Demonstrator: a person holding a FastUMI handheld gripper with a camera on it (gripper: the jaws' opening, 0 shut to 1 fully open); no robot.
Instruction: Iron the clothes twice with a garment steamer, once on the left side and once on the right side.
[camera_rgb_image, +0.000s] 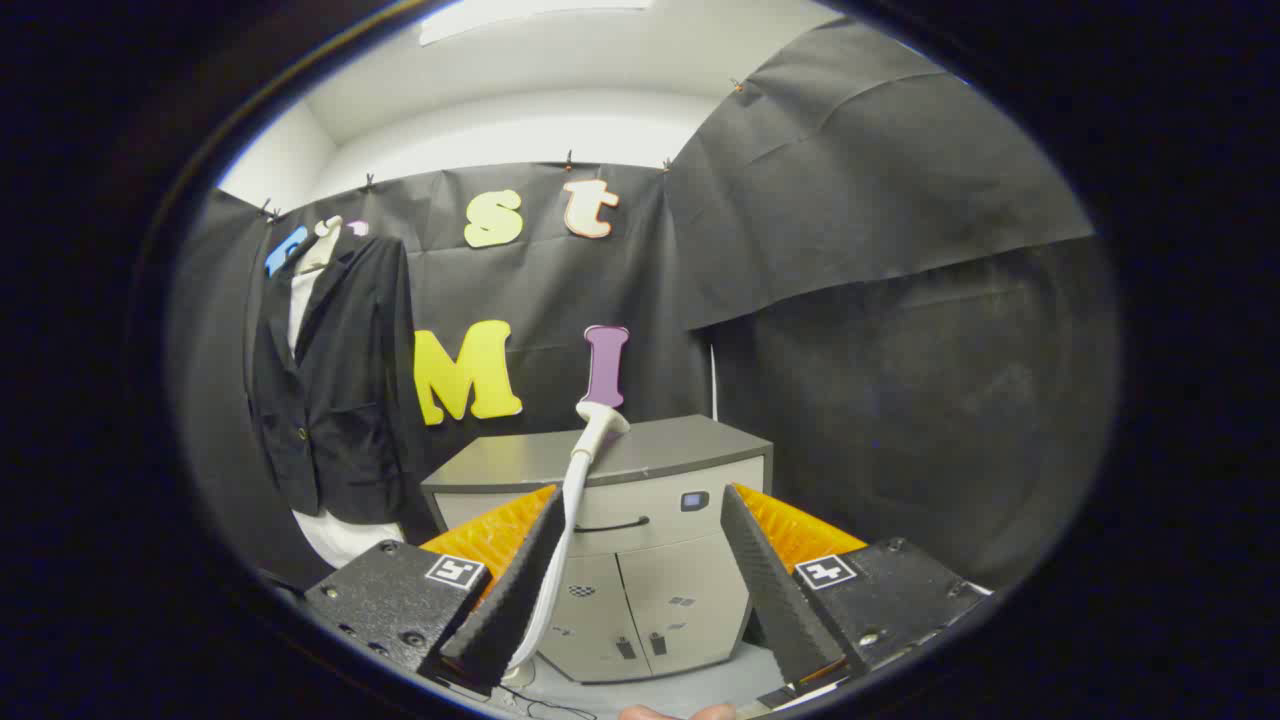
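The biggest thing I have in front of me is the grey cabinet (640, 530), standing just ahead of the gripper (640, 570), and I see its front and flat top between and beyond the two spread fingers. Off to the left of the fingers and well beyond them hangs the black jacket (335, 390) on a pale hanger (322, 245), over a white shirt (335, 540) whose hem shows below it; its long axis runs straight up and down against the booth wall. The steamer head (600, 418) rests on the cabinet top, and its white hose (562, 540) drops from it down the cabinet front, running close along the inner side of the left finger. I judge the coming move turns on that: the head lies forward and slightly left of centre, above the fingertips, so I would have to lift and reach ahead. My gripper is wide open with nothing held; the hose may be brushing the left finger, though I cannot tell from this angle. The small square markers on the gripper body carry patterns, and the cabinet's small dark panel (694, 500) is too tiny to read; I see no legible brand.
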